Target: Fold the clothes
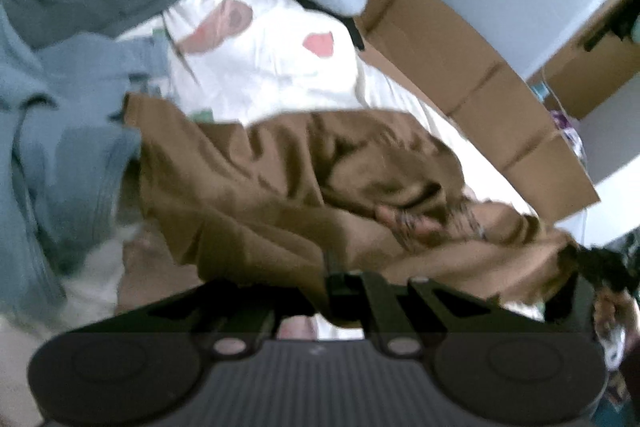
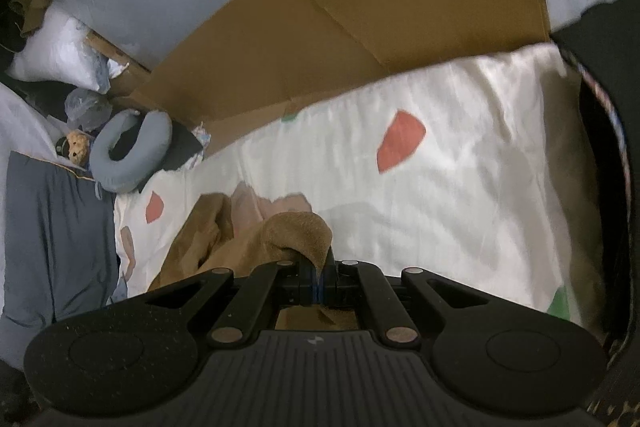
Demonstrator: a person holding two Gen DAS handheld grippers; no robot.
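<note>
Tongs (image 2: 318, 277) clamped on unlabelled brown garment (image 2: 296, 231)

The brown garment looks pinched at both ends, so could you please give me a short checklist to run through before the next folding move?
1. Right gripper jaws shut on the brown garment: ok, cloth drapes over the closed tips.
2. Left gripper jaws shut on the same garment: ok by the closed jaws; the pinch itself is blurred.
3. Garment spread flat between the grips: not ok, it hangs bunched and wrinkled.
4. Bare space on the white bedsheet for laying it down: ok.
5. Blue-grey clothes apart from the garment: cannot tell, they overlap at its edge.
</note>
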